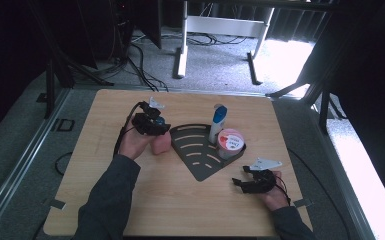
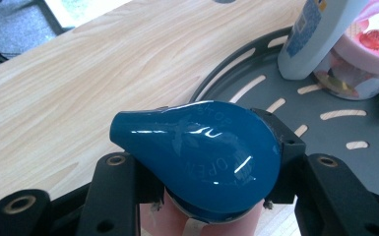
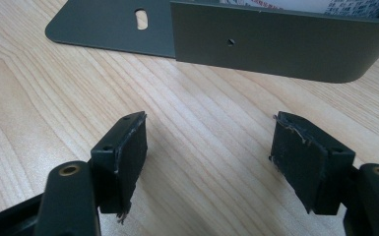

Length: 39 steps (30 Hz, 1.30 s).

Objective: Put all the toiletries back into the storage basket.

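1. While the person's left hand (image 1: 132, 142) is sitting at the desk's (image 1: 105, 200) left side in the high view, the left gripper (image 1: 155, 131) is holding a pink bottle (image 1: 161, 145) just off the left edge of a dark grey tray (image 1: 200, 167). A white tube (image 1: 217, 124) is standing upright in the tray, with a pink tub (image 1: 230, 142) just to its right against the tray's wall. The right gripper (image 1: 247, 182) is resting in the right hand (image 1: 275, 196) near the desk's front right, just off the tray's near corner and clear of it.

2. As the left gripper view is looking along its fingers (image 2: 288, 162), they are pressing on both sides of the bottle's neck under a glossy blue cap (image 2: 202, 157). The cap is pointing left over the desk (image 2: 54, 98). The tray (image 2: 369, 167) is lying just beyond, with the tube (image 2: 315, 34) and tub (image 2: 364, 59) at upper right.

3. Since the right gripper view is showing both fingers (image 3: 125, 157) wide apart, they are gripping nothing, with bare desk (image 3: 206, 142) between them. The tray's wall (image 3: 275, 49) is standing a little ahead.
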### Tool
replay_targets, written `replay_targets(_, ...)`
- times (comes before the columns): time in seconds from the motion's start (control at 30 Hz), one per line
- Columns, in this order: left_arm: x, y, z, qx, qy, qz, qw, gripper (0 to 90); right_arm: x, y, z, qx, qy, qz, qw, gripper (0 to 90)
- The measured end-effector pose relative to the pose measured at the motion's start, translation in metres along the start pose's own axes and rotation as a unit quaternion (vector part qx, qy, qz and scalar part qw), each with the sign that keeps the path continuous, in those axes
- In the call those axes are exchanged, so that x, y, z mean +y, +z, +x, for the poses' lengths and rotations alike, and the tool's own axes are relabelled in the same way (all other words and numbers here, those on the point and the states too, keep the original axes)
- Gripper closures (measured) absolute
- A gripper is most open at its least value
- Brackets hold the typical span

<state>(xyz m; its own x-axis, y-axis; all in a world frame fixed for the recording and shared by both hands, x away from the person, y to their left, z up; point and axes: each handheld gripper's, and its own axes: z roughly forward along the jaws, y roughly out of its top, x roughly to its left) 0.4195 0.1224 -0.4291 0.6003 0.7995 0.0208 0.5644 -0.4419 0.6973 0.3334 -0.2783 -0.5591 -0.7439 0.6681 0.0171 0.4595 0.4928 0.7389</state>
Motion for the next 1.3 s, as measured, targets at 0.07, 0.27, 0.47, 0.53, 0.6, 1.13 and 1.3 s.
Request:
replay_targets(0.07,0.002,-0.001,0.0,0.0,-0.001,-0.003,1.0,52.8,0.0,0.0,0.0,0.0,0.0,0.0,1.0,29.2)
replay_targets(0.27,0.008,-0.005,0.0,0.0,0.003,-0.007,1.0,52.8,0.0,0.0,0.0,0.001,0.0,0.0,1.0,29.3)
replay_targets(0.47,0.015,-0.006,-0.003,0.0,0.008,-0.009,0.9999,52.8,0.0,0.0,0.0,0.001,0.001,0.0,1.0,29.3)
replay_targets(0.53,0.018,-0.007,-0.005,-0.001,0.01,-0.011,0.9999,52.8,0.0,0.0,-0.001,0.002,0.001,0.0,1.0,29.3)
replay_targets(0.6,0.02,-0.007,-0.006,-0.001,0.012,-0.012,0.9999,52.8,0.0,0.0,0.0,0.001,0.0,0.0,1.0,29.3)
replay_targets(1.13,0.03,0.002,-0.017,-0.011,0.011,-0.019,0.9997,52.8,0.0,0.0,-0.001,0.002,0.001,0.0,1.0,29.3)
replay_targets(1.3,0.037,0.003,-0.022,-0.012,0.016,-0.022,0.9996,52.8,0.0,0.0,-0.001,0.002,0.001,0.0,1.0,29.3)
